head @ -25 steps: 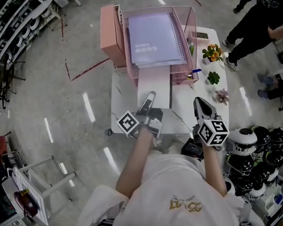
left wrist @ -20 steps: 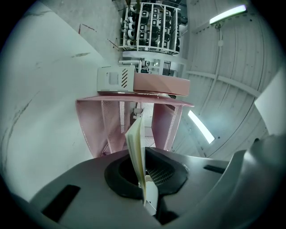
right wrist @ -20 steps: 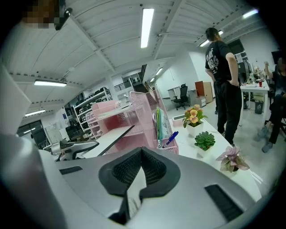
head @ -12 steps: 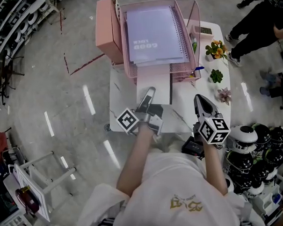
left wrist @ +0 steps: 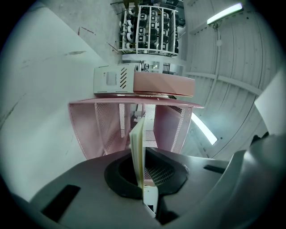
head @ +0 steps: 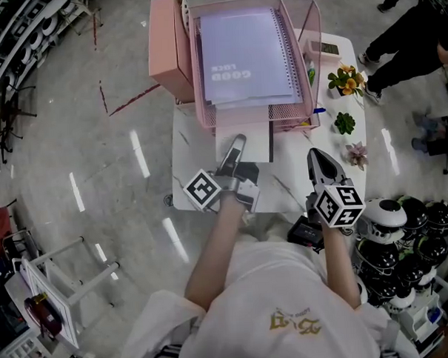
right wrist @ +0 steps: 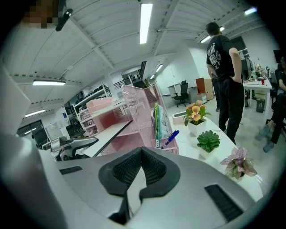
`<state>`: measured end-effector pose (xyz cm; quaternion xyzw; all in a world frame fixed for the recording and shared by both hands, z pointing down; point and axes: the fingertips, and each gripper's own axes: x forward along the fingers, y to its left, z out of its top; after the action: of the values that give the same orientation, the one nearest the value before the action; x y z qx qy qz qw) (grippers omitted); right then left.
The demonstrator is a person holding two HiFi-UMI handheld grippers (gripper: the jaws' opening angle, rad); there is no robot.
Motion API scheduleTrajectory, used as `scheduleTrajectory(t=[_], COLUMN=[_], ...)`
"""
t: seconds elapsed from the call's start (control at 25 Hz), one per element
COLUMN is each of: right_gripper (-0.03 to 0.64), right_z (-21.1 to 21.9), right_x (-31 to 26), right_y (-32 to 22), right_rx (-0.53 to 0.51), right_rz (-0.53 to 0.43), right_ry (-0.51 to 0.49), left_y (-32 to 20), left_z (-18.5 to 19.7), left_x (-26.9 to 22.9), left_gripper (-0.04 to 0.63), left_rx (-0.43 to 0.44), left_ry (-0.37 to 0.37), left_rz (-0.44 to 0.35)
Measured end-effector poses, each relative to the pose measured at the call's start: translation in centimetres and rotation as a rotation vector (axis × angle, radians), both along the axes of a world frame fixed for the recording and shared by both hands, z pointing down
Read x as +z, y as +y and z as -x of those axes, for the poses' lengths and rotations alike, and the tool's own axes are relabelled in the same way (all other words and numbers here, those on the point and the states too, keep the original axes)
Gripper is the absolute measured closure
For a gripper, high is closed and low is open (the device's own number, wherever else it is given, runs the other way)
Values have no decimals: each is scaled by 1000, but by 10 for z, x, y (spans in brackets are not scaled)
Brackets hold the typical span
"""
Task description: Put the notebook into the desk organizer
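The pink mesh desk organizer point(head: 184, 80) stands at the far end of the white table point(head: 196, 176), with a purple spiral notebook point(head: 244, 51) lying on its top tier. My left gripper point(head: 236, 146) is shut on the near edge of a pale notebook point(head: 243, 140), whose far part lies under the organizer's lower tier. In the left gripper view the notebook point(left wrist: 136, 143) shows edge-on between the jaws, pointing into the organizer point(left wrist: 105, 127). My right gripper point(head: 314, 157) hovers to the right, shut and empty; its own view shows the jaws point(right wrist: 142, 156) closed together.
Three small potted plants point(head: 344, 122) stand along the table's right side, and pens point(right wrist: 157, 120) fill the organizer's side pocket. A person point(right wrist: 225, 76) stands beyond the table's right end. Round black-and-white helmets point(head: 404, 226) are stacked at the right; a white rack point(head: 58, 282) stands on the floor at the left.
My left gripper has pushed the pale notebook a little deeper into the organizer's lower tier, so less of it shows on the table. The right gripper has barely moved.
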<state>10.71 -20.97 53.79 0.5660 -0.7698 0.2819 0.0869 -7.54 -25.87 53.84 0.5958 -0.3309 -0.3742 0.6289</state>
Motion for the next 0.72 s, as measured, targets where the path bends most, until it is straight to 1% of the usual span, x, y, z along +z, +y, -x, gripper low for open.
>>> scheduleTrajectory(t=[0.32,0.52,0.72], right_gripper=[607,607,607], right_z=[-4,-5,-3], right_x=[5,7,7], right_y=[-6,-9,-9], right_rx=[0,-3,-10], right_rz=[12,16,16], right_ry=[4,2,0], left_y=[-11,-12,-11], left_z=[0,-1,0], left_x=[-3,-3,-2], left_gripper=[568,565,560], left_rx=[-18,-32,-42], left_ry=[-5,6,-16], left_rz=[-7,-12,-5])
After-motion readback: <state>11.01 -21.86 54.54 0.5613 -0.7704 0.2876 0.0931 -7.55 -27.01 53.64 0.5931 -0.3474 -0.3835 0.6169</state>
